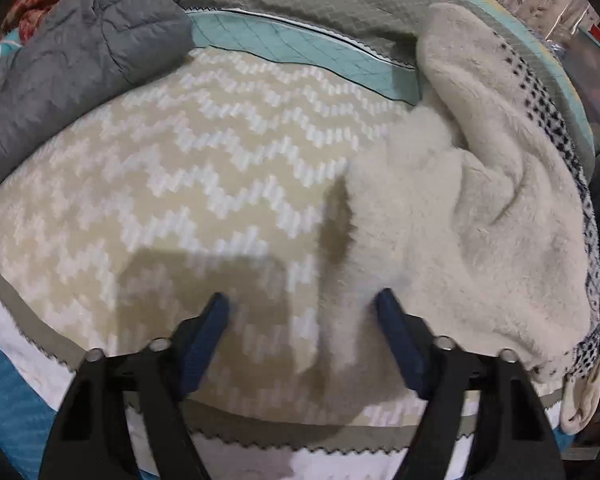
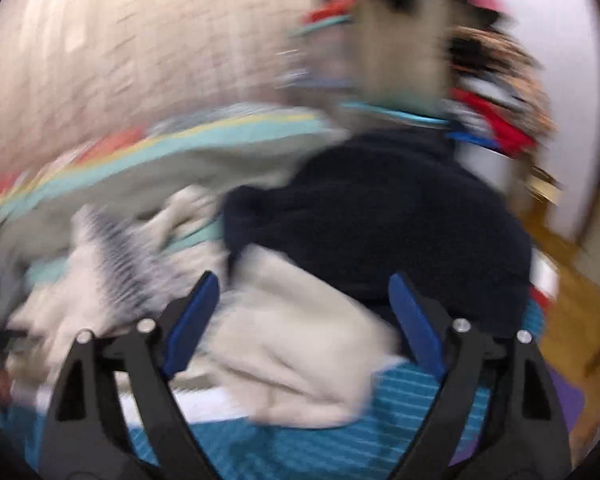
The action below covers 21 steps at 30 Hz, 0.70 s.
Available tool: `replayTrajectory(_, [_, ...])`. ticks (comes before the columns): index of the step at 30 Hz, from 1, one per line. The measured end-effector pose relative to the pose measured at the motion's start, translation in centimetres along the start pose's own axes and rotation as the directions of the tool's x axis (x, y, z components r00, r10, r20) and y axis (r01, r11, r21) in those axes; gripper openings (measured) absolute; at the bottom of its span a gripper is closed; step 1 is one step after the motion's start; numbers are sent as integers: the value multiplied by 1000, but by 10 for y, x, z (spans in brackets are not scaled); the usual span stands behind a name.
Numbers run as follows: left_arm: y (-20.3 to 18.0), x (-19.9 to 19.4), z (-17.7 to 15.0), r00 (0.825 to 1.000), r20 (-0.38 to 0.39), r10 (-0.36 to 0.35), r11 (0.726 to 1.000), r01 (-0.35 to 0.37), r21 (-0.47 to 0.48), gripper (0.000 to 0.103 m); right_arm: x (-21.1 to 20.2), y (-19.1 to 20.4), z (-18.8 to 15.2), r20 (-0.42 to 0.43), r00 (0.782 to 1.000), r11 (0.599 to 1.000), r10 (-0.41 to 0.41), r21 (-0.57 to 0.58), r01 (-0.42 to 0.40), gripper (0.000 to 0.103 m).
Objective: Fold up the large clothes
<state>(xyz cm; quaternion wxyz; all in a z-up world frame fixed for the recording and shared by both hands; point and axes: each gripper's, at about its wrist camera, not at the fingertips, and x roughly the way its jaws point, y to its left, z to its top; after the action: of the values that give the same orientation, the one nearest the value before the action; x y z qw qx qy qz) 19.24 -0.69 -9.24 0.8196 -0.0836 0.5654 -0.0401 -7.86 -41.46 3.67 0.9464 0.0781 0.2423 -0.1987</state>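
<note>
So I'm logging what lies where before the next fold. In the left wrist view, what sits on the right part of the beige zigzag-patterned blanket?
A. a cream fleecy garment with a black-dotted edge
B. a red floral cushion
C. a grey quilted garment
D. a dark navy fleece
A: the cream fleecy garment lies bunched over the right part of the zigzag blanket, next to the right finger of the open left gripper.

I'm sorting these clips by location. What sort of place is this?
Probably a bedroom at home: clothes lie on what looks like a bed with a teal patterned cover, a zigzag-patterned blanket and a grey quilted one spread over it, and a heap of clothing behind.
</note>
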Motion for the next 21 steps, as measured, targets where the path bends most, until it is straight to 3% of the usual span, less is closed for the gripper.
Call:
replayTrajectory(2, [-7,-5,-4,999,20,-48,999,48,24,57,12,26,1,-12,996,993,88,-81,-89,89])
replayTrajectory(3, [-11,-5,-6,997,9,-74,997,74,27,32,29,47,0,-62,991,980,122,-148,-130,90])
replayTrajectory(5, [-13,-15,-12,995,17,-102,995,101,21,29,63,71,-3,-140,981,962,133,-219,-162,90])
replayTrajectory(7, [-10,-40,-15,986,71,-152,988,150,32,29,105,90,-11,-195,977,948,84,-287,-139,90])
replayTrajectory(10, [10,-98,-17,958,176,-227,974,222,48,29,151,114,-22,-290,956,926,40,-349,-145,90])
replayTrajectory(13, [37,-167,-27,905,259,-339,940,336,57,26,149,148,-23,-272,960,894,68,-411,-180,87])
replayTrajectory(15, [55,-226,-46,853,361,-376,926,363,107,26,119,159,-17,-227,960,889,164,-388,-243,87])
replayTrajectory(16, [61,-253,-60,824,406,-395,918,370,142,26,91,166,-15,-200,947,880,252,-360,-311,87])
replayTrajectory(18, [78,-317,-96,728,503,-466,884,399,242,26,51,174,-19,-173,905,841,389,-333,-425,88])
replayTrajectory(20, [87,-348,-121,701,556,-446,895,350,276,26,22,189,-31,-153,873,803,462,-346,-486,96])
replayTrajectory(21, [90,-353,-127,713,556,-427,904,330,272,26,10,205,-42,-167,856,767,489,-384,-514,97])
